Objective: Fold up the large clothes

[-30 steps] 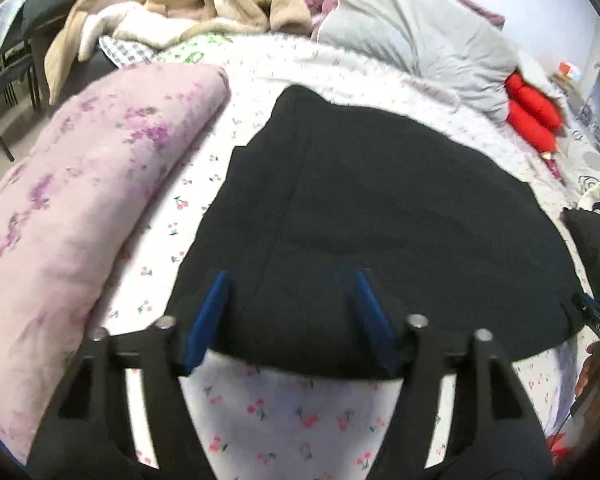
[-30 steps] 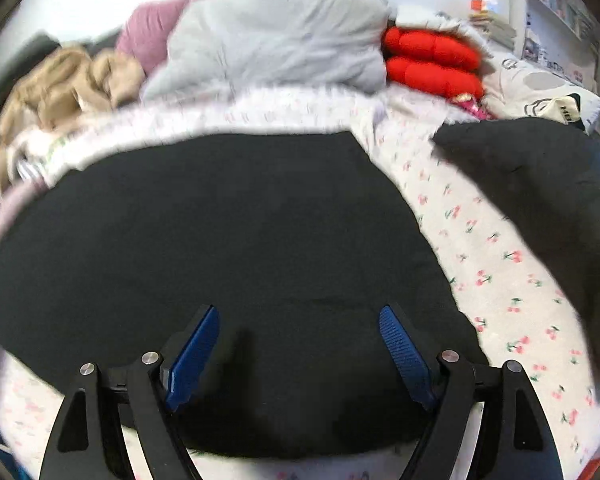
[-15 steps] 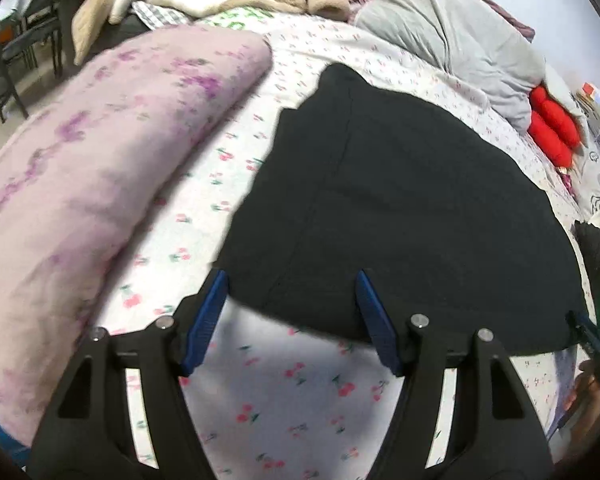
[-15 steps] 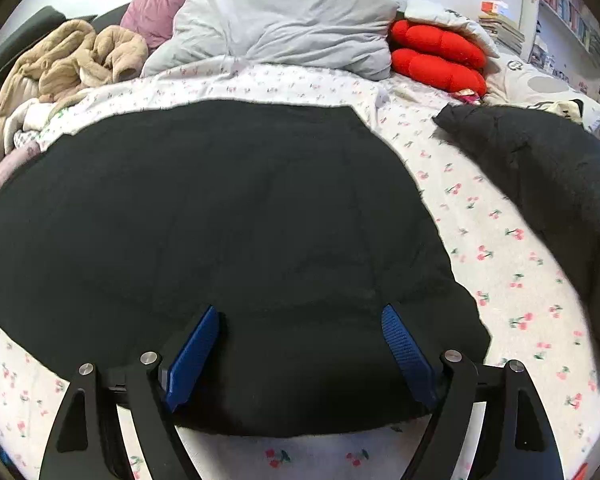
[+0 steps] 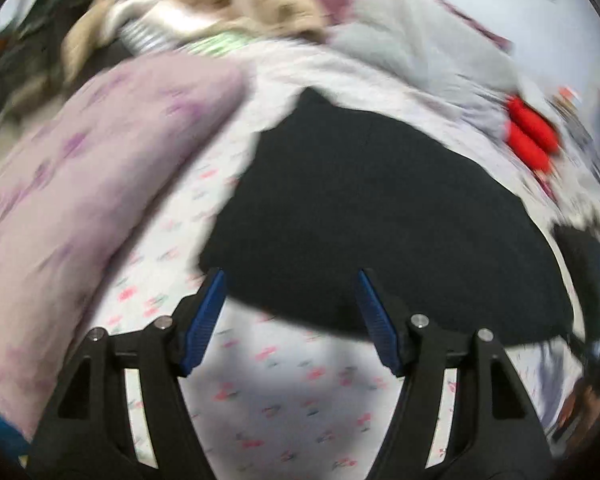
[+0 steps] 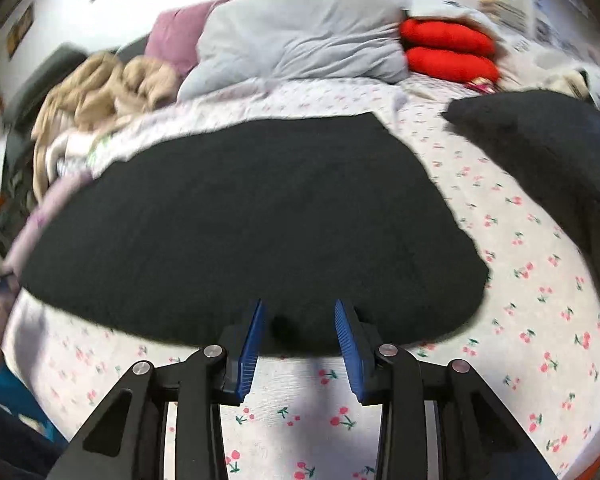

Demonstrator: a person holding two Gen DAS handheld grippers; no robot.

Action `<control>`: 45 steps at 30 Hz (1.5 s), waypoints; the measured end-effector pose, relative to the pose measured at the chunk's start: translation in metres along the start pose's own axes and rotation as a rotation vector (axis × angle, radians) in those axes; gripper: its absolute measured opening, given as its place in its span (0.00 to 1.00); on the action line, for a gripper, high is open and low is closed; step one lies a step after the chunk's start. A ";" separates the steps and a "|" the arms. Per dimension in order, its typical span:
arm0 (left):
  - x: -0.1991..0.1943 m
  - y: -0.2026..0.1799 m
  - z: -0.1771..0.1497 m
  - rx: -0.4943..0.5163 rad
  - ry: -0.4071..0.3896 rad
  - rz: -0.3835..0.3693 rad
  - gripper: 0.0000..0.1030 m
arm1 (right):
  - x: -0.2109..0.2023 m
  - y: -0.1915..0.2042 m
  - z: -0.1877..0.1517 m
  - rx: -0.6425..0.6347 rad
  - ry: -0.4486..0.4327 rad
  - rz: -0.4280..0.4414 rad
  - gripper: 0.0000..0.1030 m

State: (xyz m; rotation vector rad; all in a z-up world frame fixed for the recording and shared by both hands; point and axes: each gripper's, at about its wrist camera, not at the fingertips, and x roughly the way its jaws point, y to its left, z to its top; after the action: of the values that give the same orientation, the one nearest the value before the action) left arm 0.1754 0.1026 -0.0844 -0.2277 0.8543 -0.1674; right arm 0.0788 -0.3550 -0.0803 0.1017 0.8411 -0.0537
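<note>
A large black garment point(image 5: 372, 208) lies folded flat on the cherry-print bed sheet point(image 5: 284, 396); it also shows in the right wrist view point(image 6: 252, 216). My left gripper point(image 5: 290, 280) is open and empty, its blue fingertips at the garment's near left edge. My right gripper point(image 6: 299, 308) is partly closed but still open, with the garment's near hem between its blue fingertips; nothing is gripped.
A pink floral duvet point(image 5: 80, 184) lies rolled at the left. Grey pillows point(image 6: 300, 44), red cushions point(image 6: 448, 52) and beige clothes point(image 6: 100, 92) sit at the bed's head. Another dark garment point(image 6: 552, 148) lies at the right.
Both grippers have pulled back toward the garment's near edge. The right gripper's fingers have narrowed a good deal. The left view is blurred from motion.
</note>
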 end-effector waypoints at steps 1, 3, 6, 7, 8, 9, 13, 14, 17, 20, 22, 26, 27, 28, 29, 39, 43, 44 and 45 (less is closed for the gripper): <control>0.010 -0.013 -0.002 0.055 0.016 -0.029 0.66 | 0.004 0.006 0.001 -0.005 0.001 0.023 0.36; 0.031 -0.021 -0.006 0.076 0.062 -0.034 0.66 | 0.015 0.019 0.003 -0.039 0.007 0.017 0.36; 0.062 -0.019 -0.011 0.065 0.113 -0.003 0.66 | 0.034 0.027 0.005 -0.058 0.035 -0.021 0.36; 0.065 -0.019 -0.012 0.069 0.116 0.002 0.66 | 0.040 0.026 0.003 -0.059 0.049 -0.029 0.34; 0.066 -0.022 -0.014 0.081 0.113 0.018 0.66 | 0.048 0.025 0.001 -0.067 0.065 -0.029 0.34; 0.068 -0.026 -0.016 0.097 0.111 0.038 0.66 | 0.054 0.025 -0.002 -0.075 0.071 -0.031 0.34; 0.069 -0.029 -0.019 0.097 0.110 0.065 0.66 | 0.060 0.034 -0.002 -0.123 0.072 -0.082 0.34; 0.066 -0.028 -0.021 0.081 0.110 0.057 0.66 | 0.060 0.036 -0.002 -0.129 0.069 -0.090 0.34; 0.055 -0.017 -0.018 0.009 0.132 0.016 0.66 | 0.053 0.032 -0.004 -0.120 0.059 -0.069 0.34; 0.039 0.013 -0.021 -0.142 0.166 -0.047 0.70 | 0.030 0.025 0.002 -0.087 0.027 -0.079 0.37; 0.032 0.044 -0.026 -0.281 0.168 -0.063 0.72 | 0.012 0.017 0.006 -0.064 -0.028 -0.089 0.38; 0.035 0.081 -0.028 -0.450 0.163 -0.156 0.72 | 0.006 -0.014 0.008 0.017 -0.024 -0.139 0.45; 0.037 0.082 -0.027 -0.456 0.160 -0.170 0.72 | 0.008 -0.022 0.008 0.052 -0.014 -0.134 0.45; 0.039 0.081 -0.025 -0.460 0.147 -0.182 0.72 | 0.008 -0.026 0.007 0.075 -0.012 -0.120 0.45; 0.042 0.077 -0.023 -0.461 0.137 -0.198 0.72 | 0.008 -0.028 0.006 0.086 -0.014 -0.110 0.45; 0.084 0.071 -0.002 -0.596 0.117 -0.310 0.75 | 0.014 -0.003 0.007 0.008 -0.010 -0.095 0.50; 0.089 0.067 0.006 -0.601 0.098 -0.309 0.77 | 0.021 -0.005 0.002 0.018 -0.007 -0.094 0.53; 0.089 0.066 0.008 -0.611 0.086 -0.319 0.77 | 0.022 -0.006 0.001 0.023 -0.007 -0.091 0.53; 0.088 0.067 0.009 -0.623 0.074 -0.327 0.71 | 0.023 -0.006 0.001 0.025 -0.006 -0.090 0.53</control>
State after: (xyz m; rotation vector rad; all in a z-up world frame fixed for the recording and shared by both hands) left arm 0.2427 0.1478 -0.1602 -0.9522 0.9220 -0.2114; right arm 0.0939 -0.3609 -0.0970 0.0870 0.8385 -0.1487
